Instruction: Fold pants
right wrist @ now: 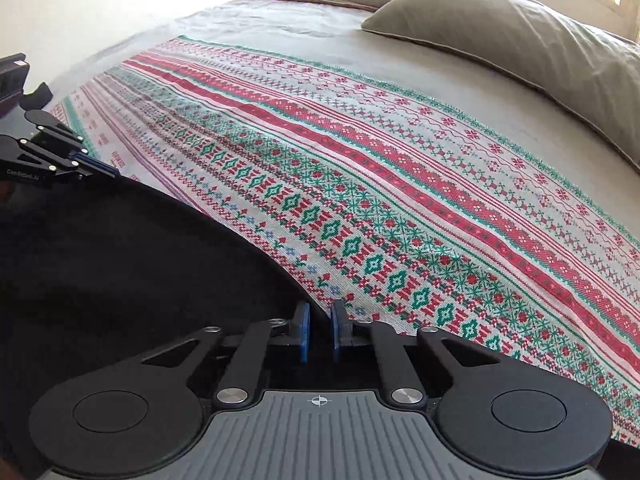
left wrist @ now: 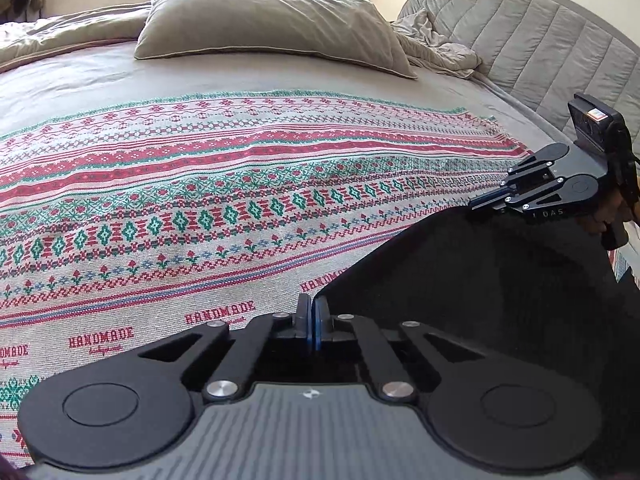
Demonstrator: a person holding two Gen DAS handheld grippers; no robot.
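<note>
We record a bed [left wrist: 92,76] with a grey sheet, seen from both wrist cameras. Taking the patterned blanket [left wrist: 240,184] as our landmark: it lies spread flat across the middle of the bed, woven in red, green and white bands, with the word "HANDMADE" repeated along its near border.

Beyond the blanket's far edge a large grey pillow [left wrist: 264,24] rests on the sheet, clear of the blanket. Past the blanket's right-hand corner, in the left wrist view, stands a quilted grey headboard [left wrist: 532,44], with rumpled grey bedding [left wrist: 436,52] at its foot.

On the blanket's near side lie the black pants [left wrist: 480,280], a dark expanse whose curved edge overlaps the border text. In the right wrist view the same pants [right wrist: 120,264] cover the blanket's near left part.

The left gripper [left wrist: 311,316] sits at the pants' edge closest to the blanket's "HANDMADE" border; its blue pads are pressed together and we see the black fabric edge clamped between them. The right gripper [right wrist: 319,330] sits at the opposite end of that same edge; its pads stand slightly apart with the fabric edge running between them, and we judge it clenched on the pants. Each gripper is also visible from the other's camera, low against the cloth.
</note>
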